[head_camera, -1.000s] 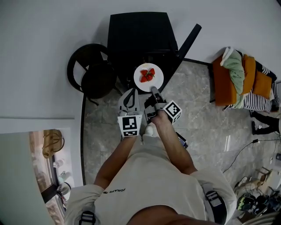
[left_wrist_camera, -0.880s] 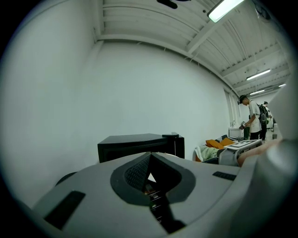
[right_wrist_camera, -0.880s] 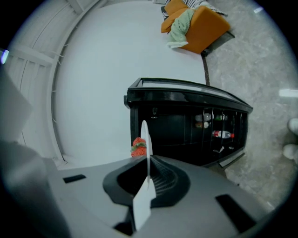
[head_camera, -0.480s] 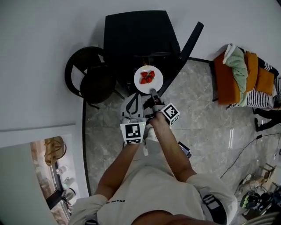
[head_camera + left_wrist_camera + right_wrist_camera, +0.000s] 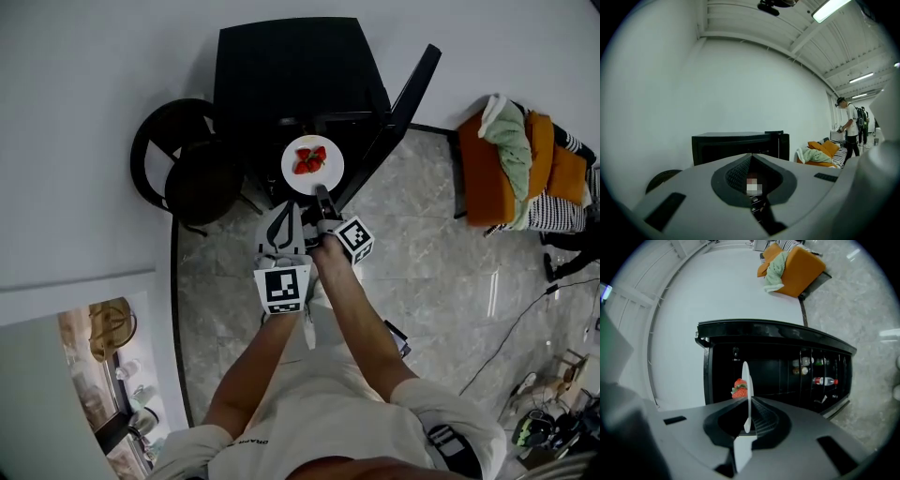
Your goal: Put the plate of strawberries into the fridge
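Gripping the near rim of the round white plate [image 5: 746, 380] with the right tongs [image 5: 746, 420], jaws clamped on its edge. Showing there edge-on, as a thin line running straight out along the jaws. Carrying a small heap of red strawberries [image 5: 739, 388] on the far half, beyond the tips. Held in mid-air, not yet on any shelf or bench.

Keeping the left tongs [image 5: 752, 161] closed on nothing, just beside the right and slightly behind.

Facing, straight ahead of the plate, the low black fridge [image 5: 291, 70], dark inside, with its black door [image 5: 403, 108] swung open to the right and bottles [image 5: 824, 380] in the door racks. Calling, by the look of it, for a forward push along the line of the right tongs, that hand being plainly nearer, with the plate kept level.

Flanked by a round black stool [image 5: 183, 155] left of the fridge and an orange cushioned seat [image 5: 487, 169] well apart to the right.

Compared with a second ago: same grip, arms reaching further from the body, plate edged slightly nearer the opening.
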The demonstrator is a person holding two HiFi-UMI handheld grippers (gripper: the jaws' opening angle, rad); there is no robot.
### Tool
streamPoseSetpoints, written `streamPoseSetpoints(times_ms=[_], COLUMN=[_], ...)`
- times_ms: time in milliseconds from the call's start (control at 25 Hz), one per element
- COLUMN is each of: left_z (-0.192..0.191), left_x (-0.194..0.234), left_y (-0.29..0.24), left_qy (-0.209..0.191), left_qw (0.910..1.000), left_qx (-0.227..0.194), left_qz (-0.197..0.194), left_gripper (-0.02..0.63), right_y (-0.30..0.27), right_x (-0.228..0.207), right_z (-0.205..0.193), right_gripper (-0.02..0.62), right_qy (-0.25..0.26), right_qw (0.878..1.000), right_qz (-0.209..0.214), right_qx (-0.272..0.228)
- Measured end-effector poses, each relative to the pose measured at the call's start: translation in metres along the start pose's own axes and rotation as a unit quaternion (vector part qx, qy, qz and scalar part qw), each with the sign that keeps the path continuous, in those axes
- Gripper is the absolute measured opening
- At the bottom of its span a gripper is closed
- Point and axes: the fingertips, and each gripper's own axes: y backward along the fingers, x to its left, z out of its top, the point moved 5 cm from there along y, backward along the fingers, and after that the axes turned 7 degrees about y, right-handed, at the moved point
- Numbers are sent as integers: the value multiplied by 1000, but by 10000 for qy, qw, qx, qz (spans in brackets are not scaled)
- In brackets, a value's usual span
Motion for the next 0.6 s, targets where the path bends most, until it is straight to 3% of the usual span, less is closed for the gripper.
streamPoseSetpoints(times_ms=[600], left_z=[-33], left_x=[6], left_y=[-22], left_qy=[199], left_qw=[9998], left_qx=[2], left_qz=[44], left_gripper=[0], right_y=[-39], right_x=[-70], right_z=[-6], right_gripper=[21], right_qy=[-24], right_qw=[9995], right_qz=[-288], right_qx=[-116])
